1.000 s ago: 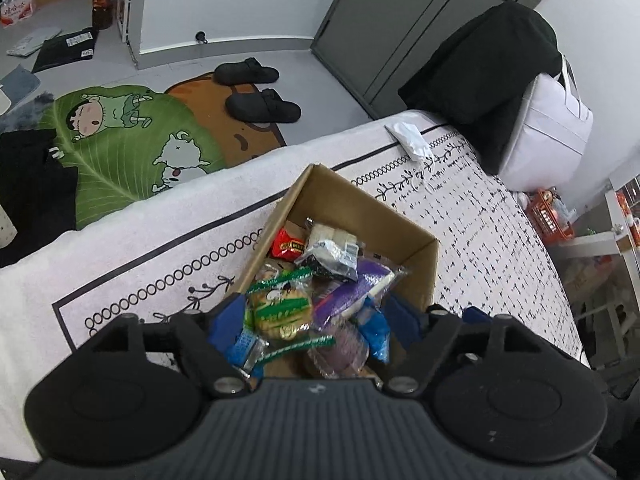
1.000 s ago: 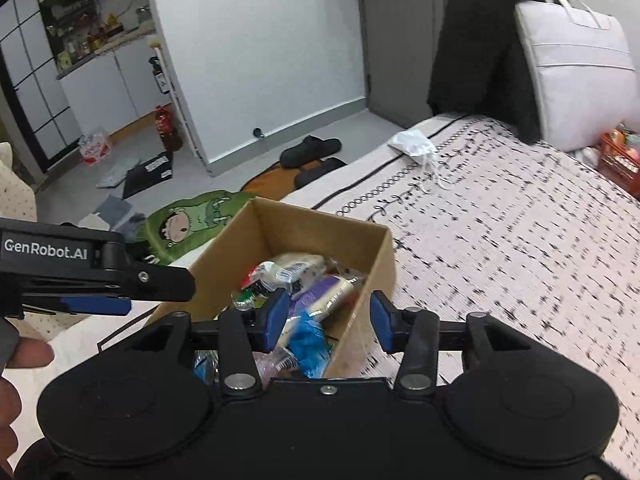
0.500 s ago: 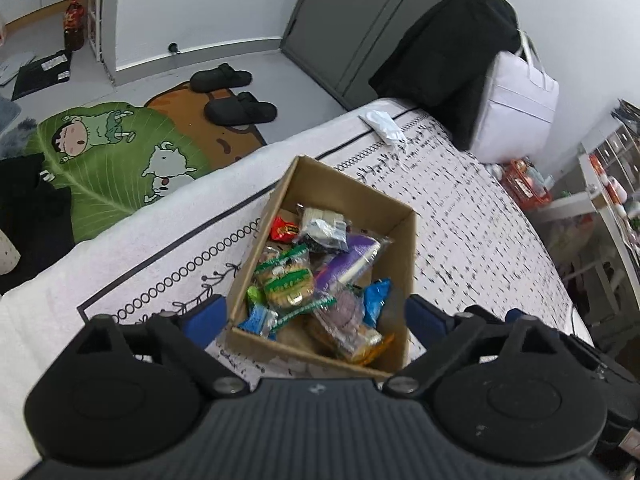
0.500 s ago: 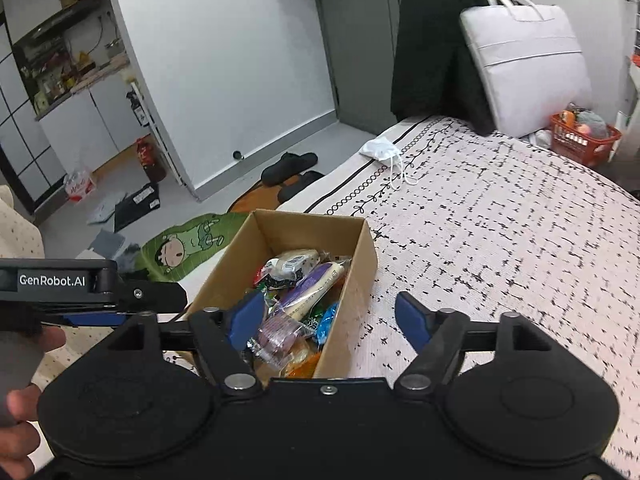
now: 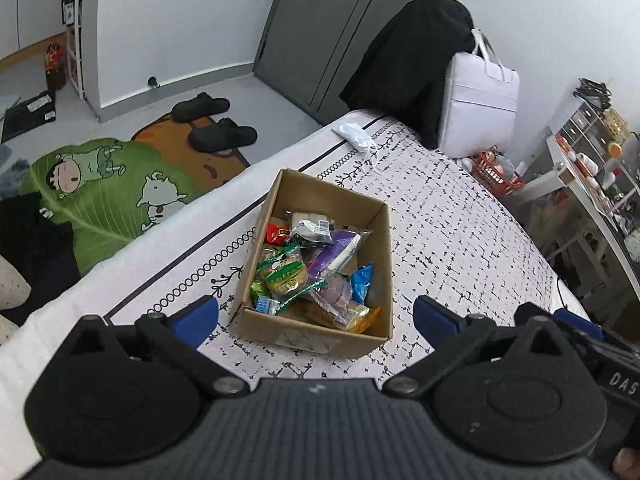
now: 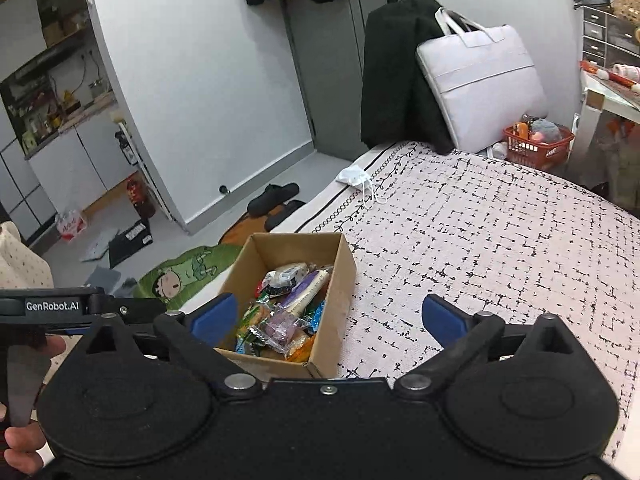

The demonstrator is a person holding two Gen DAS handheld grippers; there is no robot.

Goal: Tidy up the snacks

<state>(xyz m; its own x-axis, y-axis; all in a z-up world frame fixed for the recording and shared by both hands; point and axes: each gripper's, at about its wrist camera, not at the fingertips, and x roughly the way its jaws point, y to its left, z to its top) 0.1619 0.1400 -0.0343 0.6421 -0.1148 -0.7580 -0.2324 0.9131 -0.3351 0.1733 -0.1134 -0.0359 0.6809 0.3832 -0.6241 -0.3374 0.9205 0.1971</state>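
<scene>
The snack packets (image 5: pixel 308 268) all lie piled in the open cardboard box (image 5: pixel 376 256) on the bed (image 5: pixel 460 248), so gathering looks finished. The left tool (image 5: pixel 316 318) and right tool (image 6: pixel 328 318) have just been opening; both gape wide, empty. The lower packets are buried and unreadable.

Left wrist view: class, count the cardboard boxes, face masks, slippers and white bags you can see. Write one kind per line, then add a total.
Cardboard box: 1
Face mask: 1
Black slippers: 2
White bag: 1
Total: 5
</scene>
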